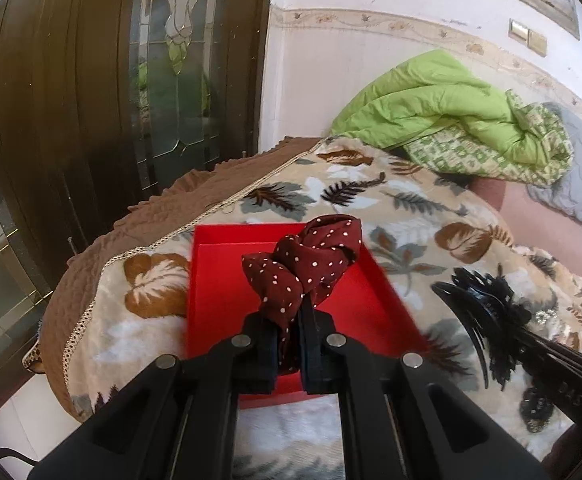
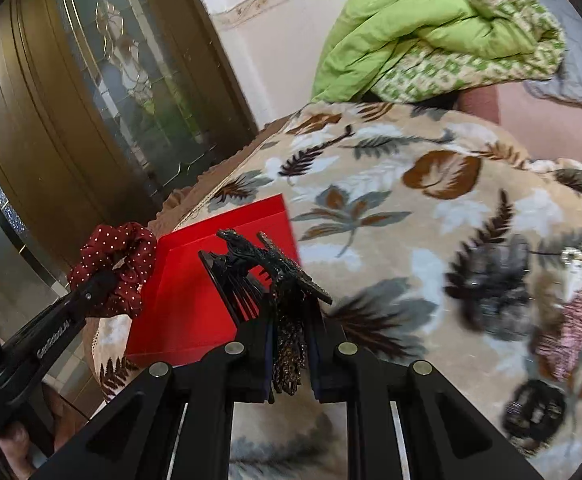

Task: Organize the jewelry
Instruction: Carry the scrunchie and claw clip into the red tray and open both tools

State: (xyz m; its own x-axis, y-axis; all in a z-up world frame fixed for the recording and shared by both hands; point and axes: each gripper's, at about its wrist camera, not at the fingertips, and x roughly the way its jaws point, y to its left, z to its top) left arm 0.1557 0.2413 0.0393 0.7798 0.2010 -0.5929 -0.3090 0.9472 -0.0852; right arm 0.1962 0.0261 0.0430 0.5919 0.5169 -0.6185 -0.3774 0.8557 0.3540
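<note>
Left wrist view shows the left gripper (image 1: pixel 291 320) pinched narrow on a maroon polka-dot scrunchie (image 1: pixel 307 260), whose loose bulk stands up past the fingertips and hangs directly over the open red box (image 1: pixel 219 280). The box rests on the leaf-patterned bedspread (image 1: pixel 411 208), just ahead of and beneath the fingers (image 1: pixel 261 344).

From the right wrist camera, the right gripper (image 2: pixel 289 312) is clamped on a black hair claw clip (image 2: pixel 263 260); a dark speckled part of it, or perhaps a second piece, dangles between the fingers, and the blur makes it hard to say which. The clip's teeth point toward the box's near-right corner, ahead and to the left of these fingers.

The step in hand looks like dropping both hair pieces into the box. To do it well, I would lower the left fingers until the scrunchie sits low inside the walls, then ease them apart so the cloth slumps onto the floor of the box rather than springing over the rim. The right gripper should wait off to the side until the left is clear, as the two tools are near each other over a small box. Further hair accessories (image 2: pixel 571 312) lie blurred on the bedspread to the right of the right fingers, well apart from the box.
</note>
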